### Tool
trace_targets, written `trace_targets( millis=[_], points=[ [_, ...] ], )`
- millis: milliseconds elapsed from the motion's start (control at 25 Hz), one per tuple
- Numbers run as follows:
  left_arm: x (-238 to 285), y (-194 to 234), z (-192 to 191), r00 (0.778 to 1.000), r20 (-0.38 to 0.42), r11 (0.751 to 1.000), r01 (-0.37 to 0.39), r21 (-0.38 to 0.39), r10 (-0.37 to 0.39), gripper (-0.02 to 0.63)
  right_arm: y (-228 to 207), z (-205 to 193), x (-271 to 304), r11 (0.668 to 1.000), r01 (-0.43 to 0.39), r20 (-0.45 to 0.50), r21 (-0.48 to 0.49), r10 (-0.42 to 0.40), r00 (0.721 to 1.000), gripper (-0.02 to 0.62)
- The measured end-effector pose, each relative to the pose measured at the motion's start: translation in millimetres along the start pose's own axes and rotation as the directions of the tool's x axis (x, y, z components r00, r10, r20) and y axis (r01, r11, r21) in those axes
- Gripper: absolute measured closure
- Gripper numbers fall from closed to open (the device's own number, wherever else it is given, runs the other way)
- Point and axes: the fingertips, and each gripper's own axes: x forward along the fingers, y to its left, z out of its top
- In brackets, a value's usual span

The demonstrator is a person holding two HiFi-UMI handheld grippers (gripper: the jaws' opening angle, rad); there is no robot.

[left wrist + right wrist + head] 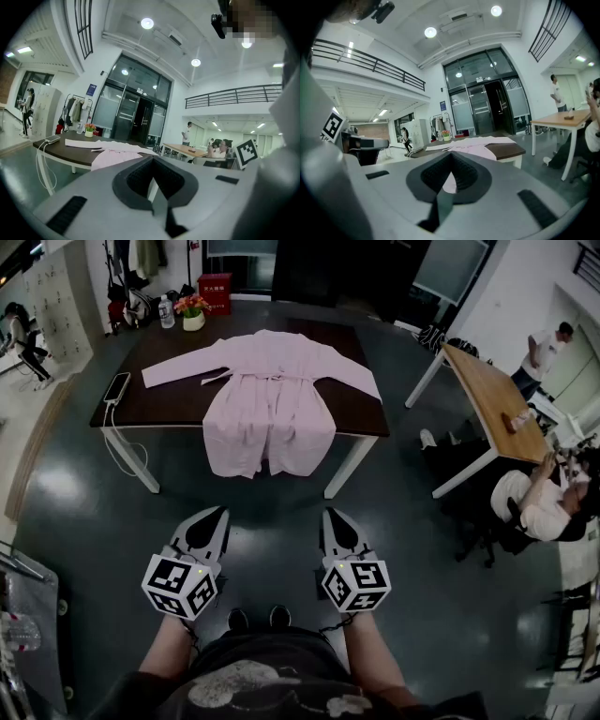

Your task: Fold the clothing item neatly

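Shut tight on nothing, left gripper and right gripper, side by side at waist height, pointing forward over bare floor, well short of any cloth. Beyond, well apart from both: pink robe spread flat on dark table, sleeves stretched out to either side, seemingly tied at the waist, hem hanging over the near edge. Folding not yet begun, by the look of it. Likely trouble ahead: dragging the whole garment off the table by tugging at the overhanging hem; pinching only the top layer and leaving the back panel behind, so creasing the fold; snagging the loose tie ends and bunching the middle. Also to mind at the table's left end: phone with white cable, easily swept off by a sleeve swung inward; flower pot and bottle at the far edge, near the left sleeve's line, liable to tip if brushed.
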Motion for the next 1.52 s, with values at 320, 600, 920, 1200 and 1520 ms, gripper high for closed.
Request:
trace_targets(
  millis=[320, 600, 920, 1200, 1520],
  points=[
    [9, -10, -3, 1.0, -0.014, 1.0, -0.013, 0.013, 0.013, 0.598, -18, 0, 3, 1.0, -0.006, -0.008, 0.012, 0.006, 1.0, 0.603],
    [19, -18, -1, 0.999, -0.02, 0.999, -0.026, 0.039, 0.026, 0.598, -27, 1, 4, 1.0, -0.016, -0.01, 0.019, 0.016, 1.0, 0.603],
    [30, -36, -5, 1.0, -0.011, 1.0, -0.001, -0.003, 0.001, 0.598, -55, 7, -5, 0.997, 0.015, 0.049, 0.08, -0.019, 0.999, 0.603],
    [43, -58, -10, 1.0, 0.01, 1.0, -0.005, 0.015, 0.004, 0.597, -84, 3, -13, 0.992, 0.002, 0.077, 0.125, -0.012, 0.997, 0.603],
    [69, -56, -13, 1.0, -0.004, 1.0, -0.004, 0.009, 0.004, 0.597, -116, -10, -5, 0.99, 0.056, 0.023, 0.131, -0.06, 0.998, 0.603]
  ],
)
